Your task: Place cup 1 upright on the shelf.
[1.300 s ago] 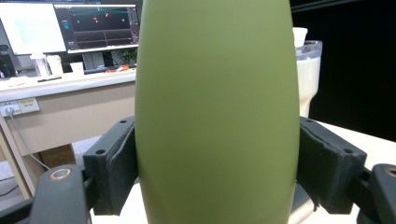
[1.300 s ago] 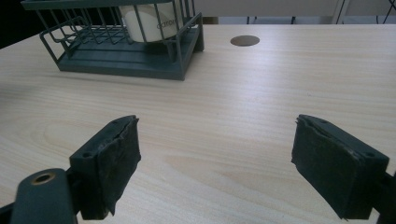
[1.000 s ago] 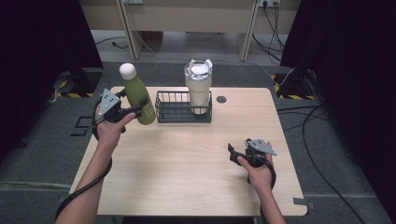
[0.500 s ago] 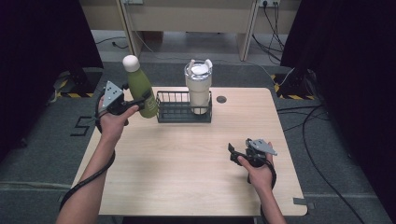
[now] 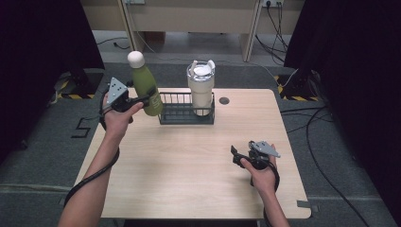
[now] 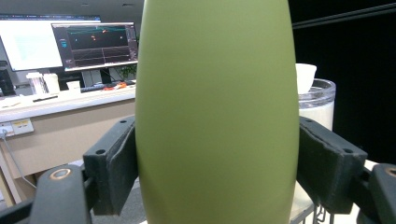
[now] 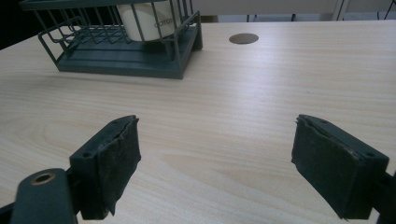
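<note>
A green bottle (image 5: pixel 145 90) with a white cap hangs upright in the air at the left end of a dark wire basket (image 5: pixel 184 116). My left gripper (image 5: pixel 142 100) is shut on its lower body, and both pads press its sides (image 6: pixel 217 158). A white lidded tumbler (image 5: pixel 201 90) stands in the basket's right half, and its rim (image 6: pixel 317 88) shows behind the bottle. My right gripper (image 5: pixel 235 153) rests low over the table's front right, open with nothing between its jaws (image 7: pixel 215 140). It points toward the basket (image 7: pixel 116 60).
The light wooden table (image 5: pixel 189 161) has a round cable hole (image 5: pixel 224 100) behind and to the right of the basket. The basket's left half holds nothing. Dark floor with cables surrounds the table, and a desk with monitors (image 6: pixel 93 42) stands beyond it.
My left gripper has lifted the green bottle and carried it a little right, closer to the basket's left end. The right gripper has stayed where it was.
</note>
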A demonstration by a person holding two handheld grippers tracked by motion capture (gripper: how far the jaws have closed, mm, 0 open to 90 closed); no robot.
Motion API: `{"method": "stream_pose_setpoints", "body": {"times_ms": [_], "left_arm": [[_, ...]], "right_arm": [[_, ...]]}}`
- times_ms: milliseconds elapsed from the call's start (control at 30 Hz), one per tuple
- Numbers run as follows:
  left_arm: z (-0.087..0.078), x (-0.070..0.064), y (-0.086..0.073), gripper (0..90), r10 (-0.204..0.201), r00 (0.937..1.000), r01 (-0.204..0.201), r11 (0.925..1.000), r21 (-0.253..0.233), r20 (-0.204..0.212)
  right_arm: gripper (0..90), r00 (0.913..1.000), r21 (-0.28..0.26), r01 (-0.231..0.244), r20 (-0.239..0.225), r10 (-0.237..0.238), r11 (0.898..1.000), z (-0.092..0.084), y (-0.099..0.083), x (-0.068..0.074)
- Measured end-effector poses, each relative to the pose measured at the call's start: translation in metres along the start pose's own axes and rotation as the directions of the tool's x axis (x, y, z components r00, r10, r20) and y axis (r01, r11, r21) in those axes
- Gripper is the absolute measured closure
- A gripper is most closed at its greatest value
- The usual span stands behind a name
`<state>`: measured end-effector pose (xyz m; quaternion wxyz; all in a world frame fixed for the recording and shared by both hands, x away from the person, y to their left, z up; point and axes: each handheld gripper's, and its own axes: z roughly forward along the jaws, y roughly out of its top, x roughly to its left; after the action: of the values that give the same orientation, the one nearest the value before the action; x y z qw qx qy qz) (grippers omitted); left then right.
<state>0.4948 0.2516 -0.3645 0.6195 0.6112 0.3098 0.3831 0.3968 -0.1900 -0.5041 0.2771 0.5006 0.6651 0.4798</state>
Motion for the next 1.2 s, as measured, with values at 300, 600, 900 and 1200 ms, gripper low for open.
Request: {"method": "stream_pose_setpoints", "body": {"times_ms": [300, 600, 900, 1200], "left_arm": [[0.009, -0.001, 0.006, 21.3, 0.015, 0.9999, -0.015, 0.9998, -0.011, 0.004], [0.017, -0.001, 0.009, 21.3, 0.009, 0.9999, -0.009, 0.9998, -0.019, 0.012], [0.026, -0.004, 0.012, 21.3, -0.002, 0.9998, 0.002, 0.9998, -0.02, 0.021], [0.038, -0.01, 0.014, 21.3, -0.003, 0.9994, 0.003, 0.9996, -0.026, 0.034]], "right_arm": [[15.5, 1.0, 0.003, -0.003, -0.001, 0.003, 1.0, 0.001, -0.001, 0.0], [15.5, 1.0, 0.004, -0.001, -0.002, 0.001, 1.0, 0.002, -0.001, 0.0], [15.5, 1.0, 0.0, 0.002, -0.004, -0.002, 1.0, 0.002, 0.0, 0.001], [15.5, 1.0, 0.001, 0.001, -0.005, -0.001, 1.0, 0.002, 0.0, 0.001]]}}
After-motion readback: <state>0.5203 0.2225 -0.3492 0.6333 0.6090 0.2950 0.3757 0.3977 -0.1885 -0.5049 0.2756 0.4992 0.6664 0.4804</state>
